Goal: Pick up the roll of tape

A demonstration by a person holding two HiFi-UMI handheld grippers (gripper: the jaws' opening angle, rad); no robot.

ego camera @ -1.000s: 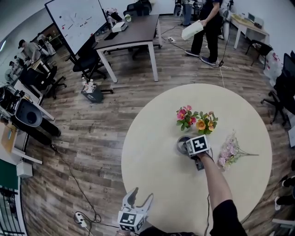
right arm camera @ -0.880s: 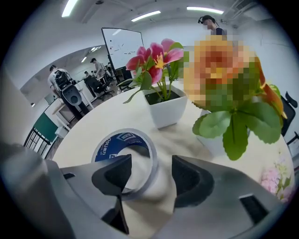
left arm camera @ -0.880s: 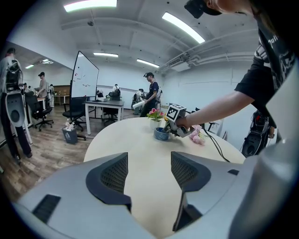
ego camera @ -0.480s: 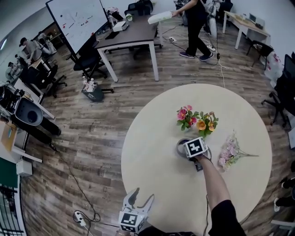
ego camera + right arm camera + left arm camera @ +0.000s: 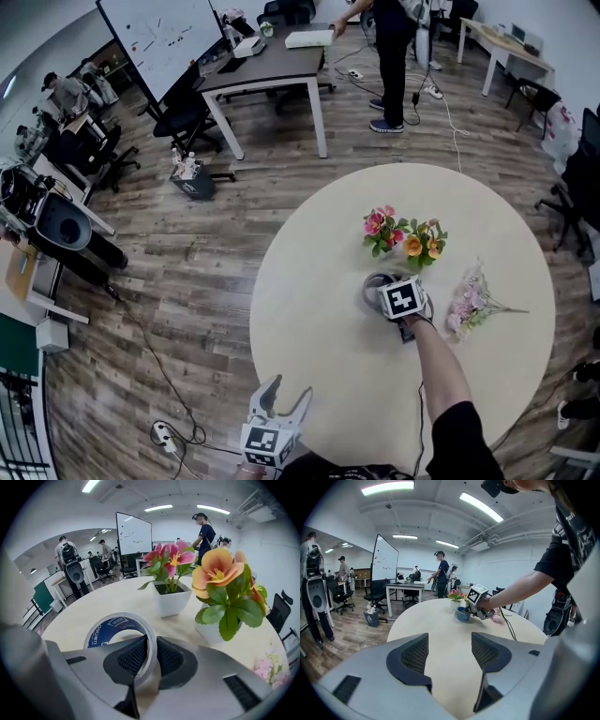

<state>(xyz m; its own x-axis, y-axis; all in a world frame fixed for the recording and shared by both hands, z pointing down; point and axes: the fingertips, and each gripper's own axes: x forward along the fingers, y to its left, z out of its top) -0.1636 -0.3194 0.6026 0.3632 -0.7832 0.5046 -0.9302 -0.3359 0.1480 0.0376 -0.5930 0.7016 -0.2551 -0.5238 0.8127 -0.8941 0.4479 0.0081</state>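
Note:
The roll of tape (image 5: 112, 627), pale with a blue printed core, lies flat on the round beige table (image 5: 309, 328), just in front of two flower pots. My right gripper (image 5: 151, 651) points steeply down at it, one jaw inside the ring and one outside. Its jaws are closing, and the pads pinch the roll's near wall. In the head view the right gripper (image 5: 384, 292) covers part of the roll of tape (image 5: 373, 284). My left gripper (image 5: 450, 656) hangs over the table's near edge, open and holding nothing. Far ahead of it are the roll of tape (image 5: 462, 615) and the right hand.
A white pot of pink flowers (image 5: 168, 581) and a pot of orange flowers (image 5: 225, 592) stand close behind the roll. A loose pale pink bunch of flowers (image 5: 473, 305) lies to the right. A person (image 5: 392, 37) stands at a brown desk (image 5: 272, 66) beyond the table.
My right gripper stays at the roll and has tilted slightly. The left gripper has not moved. The person in the background has walked left to the desk.

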